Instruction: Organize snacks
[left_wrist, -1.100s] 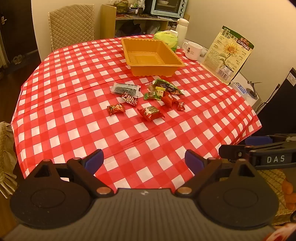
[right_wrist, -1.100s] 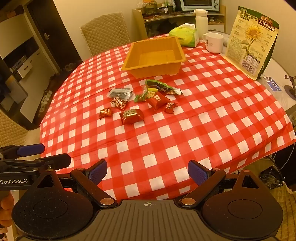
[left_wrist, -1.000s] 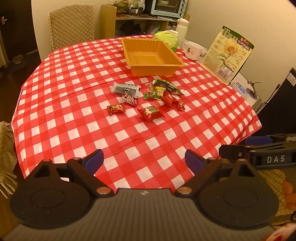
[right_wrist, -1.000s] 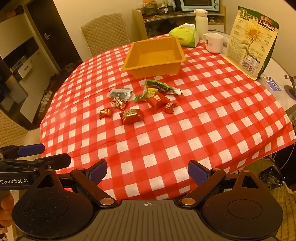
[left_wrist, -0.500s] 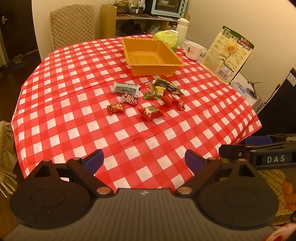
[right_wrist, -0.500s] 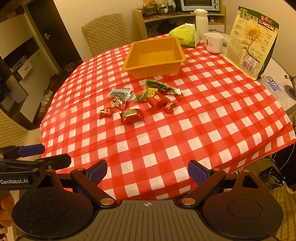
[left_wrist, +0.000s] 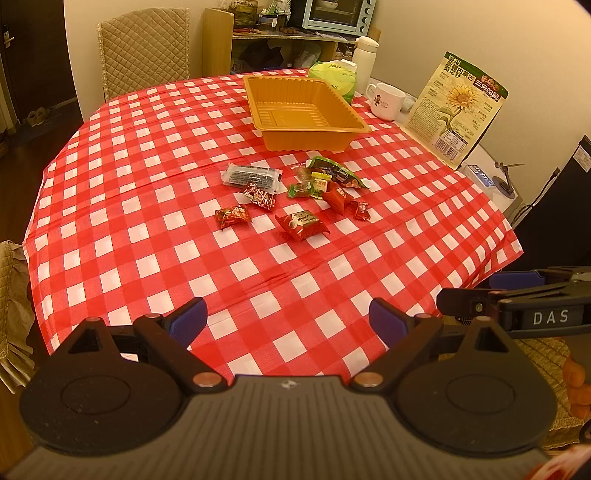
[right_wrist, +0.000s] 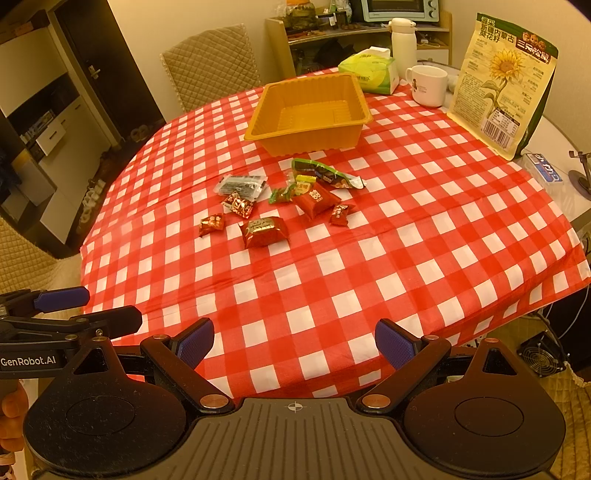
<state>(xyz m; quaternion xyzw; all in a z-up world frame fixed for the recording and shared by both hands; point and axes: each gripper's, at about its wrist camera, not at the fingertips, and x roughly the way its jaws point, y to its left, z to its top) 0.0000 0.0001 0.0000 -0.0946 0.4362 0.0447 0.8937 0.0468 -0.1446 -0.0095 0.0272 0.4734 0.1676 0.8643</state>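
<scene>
Claws first: my left claw (left_wrist: 286, 319) is wide open with nothing in it, and my right claw (right_wrist: 293, 341) is wide open and empty too. Both hang over the near edge of the round table with the red and white checked plastic cloth (right_wrist: 369, 258), side by side.

Far ahead of both claws, past a lot of bare cloth, lie the snacks. Nearest is a puffy shiny red packet with a gold label (right_wrist: 264, 230); its long side runs left to right across my view. Just left of it is a small red twisted candy (right_wrist: 211, 224), also lying sideways. A bit past these sit a second small red candy (right_wrist: 339, 214), a fat red packet (right_wrist: 316, 199) and a red and white wrapped candy (right_wrist: 239, 205). Behind them are a small green candy (right_wrist: 280, 195), a flat grey and black see-through packet (right_wrist: 242, 184), and a long green wrinkly bag (right_wrist: 325, 173) that points from back-left to front-right.

Past the whole bunch stands the empty orange plastic tray (right_wrist: 308, 140), its long side across my view.

What could go wrong, I think: the wrappers are shiny and thin, so a claw may slip off one or push it along the smooth cloth. The middle snacks touch each other, so a grab there may catch two at once. A pinch that is too low may also snag the cloth and drag everything.
</scene>
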